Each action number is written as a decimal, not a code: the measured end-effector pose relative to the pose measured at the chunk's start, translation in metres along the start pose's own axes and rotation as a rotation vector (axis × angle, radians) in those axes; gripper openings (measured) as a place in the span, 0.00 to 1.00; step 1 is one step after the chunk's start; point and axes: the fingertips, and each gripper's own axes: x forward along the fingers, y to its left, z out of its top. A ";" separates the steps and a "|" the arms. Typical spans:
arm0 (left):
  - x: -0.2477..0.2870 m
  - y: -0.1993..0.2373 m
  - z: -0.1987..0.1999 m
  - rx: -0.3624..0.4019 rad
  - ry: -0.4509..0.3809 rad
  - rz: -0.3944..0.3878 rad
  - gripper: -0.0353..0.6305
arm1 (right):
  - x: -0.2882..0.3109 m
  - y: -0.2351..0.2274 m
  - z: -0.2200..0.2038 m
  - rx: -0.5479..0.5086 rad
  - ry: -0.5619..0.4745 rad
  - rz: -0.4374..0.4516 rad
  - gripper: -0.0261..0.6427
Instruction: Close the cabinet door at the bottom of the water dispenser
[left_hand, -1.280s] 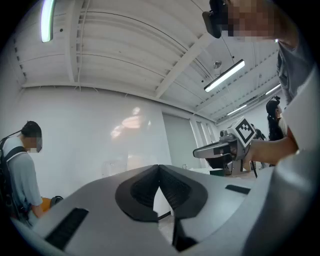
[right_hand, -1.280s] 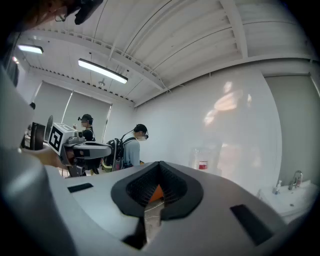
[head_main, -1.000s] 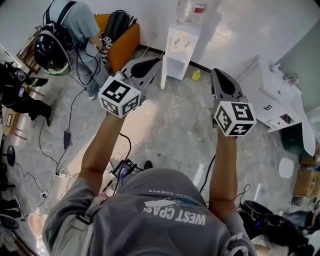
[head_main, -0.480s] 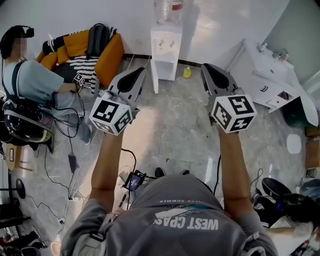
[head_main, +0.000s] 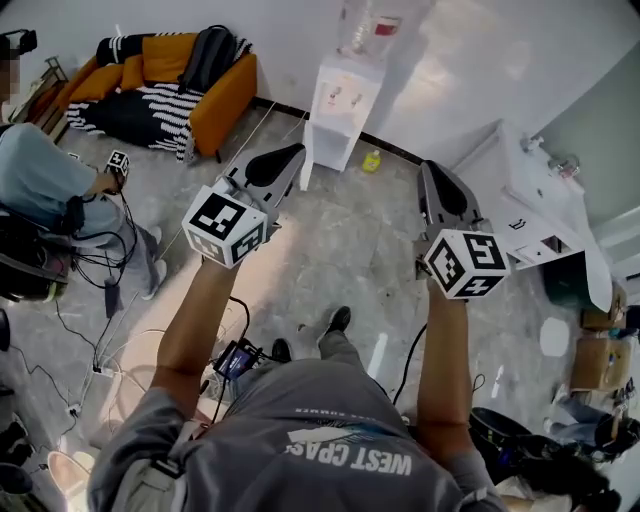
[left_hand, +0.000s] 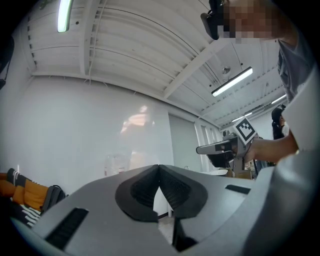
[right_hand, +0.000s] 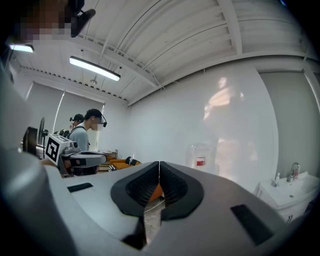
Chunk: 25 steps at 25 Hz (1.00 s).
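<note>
The white water dispenser (head_main: 345, 98) stands against the far wall with a bottle (head_main: 366, 24) on top. Its bottom cabinet door (head_main: 304, 152) hangs open towards me on its left side. My left gripper (head_main: 296, 151) is held up in front of me, well short of the dispenser, with its tip over the door's edge in the head view. It is shut and holds nothing (left_hand: 159, 168). My right gripper (head_main: 431, 167) is level with it to the right, also shut and empty (right_hand: 159, 164). The bottle (right_hand: 200, 156) shows faintly past the right jaws.
An orange sofa (head_main: 218, 100) with a black backpack (head_main: 208, 56) stands left of the dispenser. A seated person (head_main: 40, 180) and floor cables (head_main: 110, 300) are at the left. A small yellow bottle (head_main: 371, 160) stands by the dispenser's base. A white sink counter (head_main: 530, 215) is at the right.
The view has swung and I have stepped forward; one foot now shows on the floor. Both grippers stay shut and empty, still held out in front, with the right one lower in view.
</note>
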 end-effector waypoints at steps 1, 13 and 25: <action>0.003 0.001 -0.002 0.003 0.006 0.003 0.08 | 0.004 -0.005 -0.001 0.005 -0.003 0.003 0.08; 0.064 0.035 -0.007 0.062 0.061 0.096 0.08 | 0.076 -0.065 -0.010 0.055 -0.038 0.093 0.08; 0.141 0.047 -0.022 0.074 0.098 0.189 0.08 | 0.134 -0.146 -0.020 0.088 -0.042 0.173 0.08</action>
